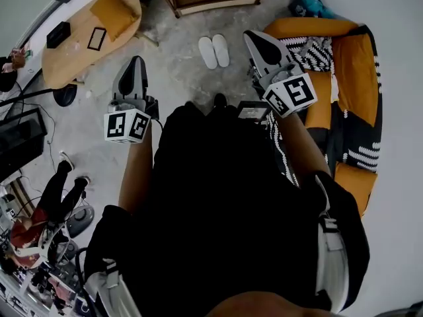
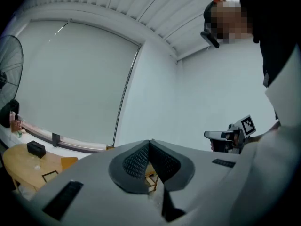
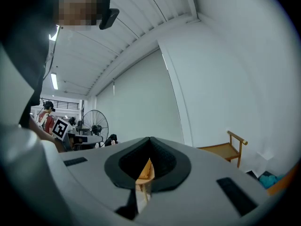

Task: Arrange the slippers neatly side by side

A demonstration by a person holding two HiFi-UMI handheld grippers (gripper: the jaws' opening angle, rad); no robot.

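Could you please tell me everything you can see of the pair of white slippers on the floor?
The white slippers are a plain, soft-looking pair lying flat on the grey concrete floor, near the wooden shelf and the orange sofa. They lie parallel, close side by side, ends roughly level. Only the floor touches them; whether they touch each other is too small to tell.

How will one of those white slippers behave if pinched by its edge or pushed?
Probably light: the white slippers look thin and flat. Being that thin, one is likely floppy if pinched at one edge, so the far end may droop. Lying flat on the floor, they should slide, not roll or tip.
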